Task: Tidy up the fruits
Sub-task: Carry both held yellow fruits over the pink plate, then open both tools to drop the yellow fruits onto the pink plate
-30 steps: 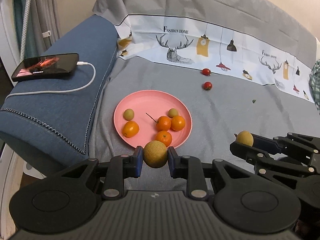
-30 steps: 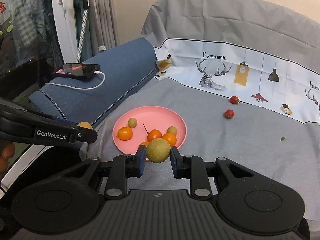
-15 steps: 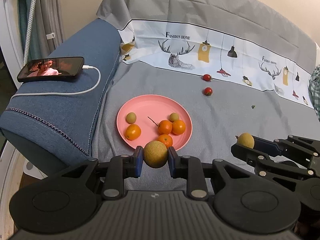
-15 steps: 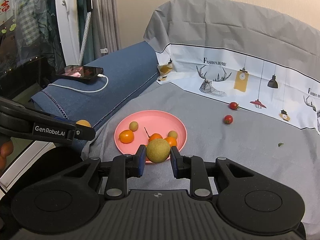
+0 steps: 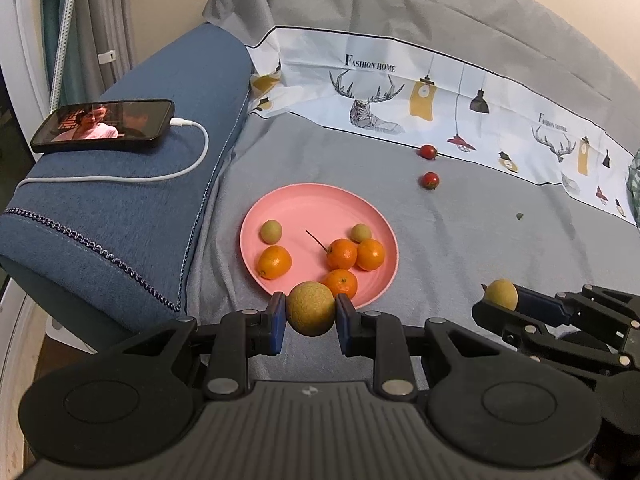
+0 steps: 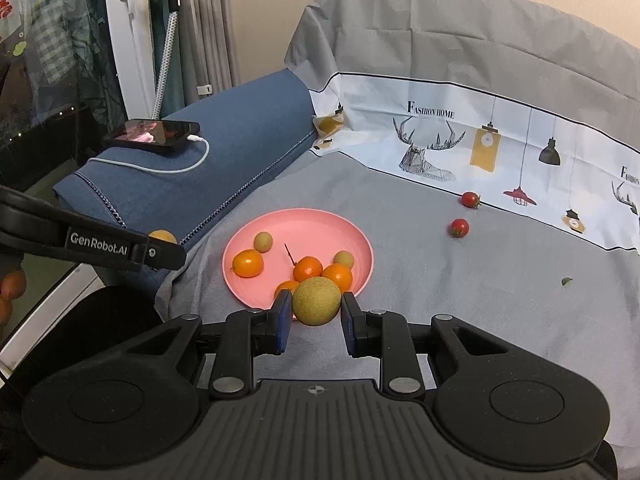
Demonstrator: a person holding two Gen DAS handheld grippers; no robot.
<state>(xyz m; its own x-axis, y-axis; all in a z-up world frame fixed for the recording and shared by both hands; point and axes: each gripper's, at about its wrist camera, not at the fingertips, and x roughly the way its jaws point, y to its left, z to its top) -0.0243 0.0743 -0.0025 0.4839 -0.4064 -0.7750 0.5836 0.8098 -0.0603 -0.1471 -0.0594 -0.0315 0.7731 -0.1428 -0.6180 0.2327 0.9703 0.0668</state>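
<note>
- Left wrist view: the left gripper (image 5: 311, 314) is closed on a tan round fruit (image 5: 311, 309), one blue pad on each side. It hangs at the near rim of the pink plate (image 5: 316, 200), probably so the fruit can be let go onto the dish.
- Right wrist view: the right gripper (image 6: 316, 312) pinches a second tan fruit (image 6: 316, 301) the same way, also at the plate's near edge.
- The plate (image 6: 304, 216) lies on the grey cover beside the blue armrest. It holds four oranges (image 5: 341, 254) and two small green fruits (image 5: 271, 230); this looks like the gathering spot.
- The oranges crowd the plate's near side, so either fruit may bump them on release. The far half has bare room.
- Two cherry tomatoes (image 5: 430, 180) lie on the cover beyond the plate, well apart from it, not yet gathered.
- A phone (image 5: 104, 125) charges on the armrest, left of the plate, away from the work.
</note>
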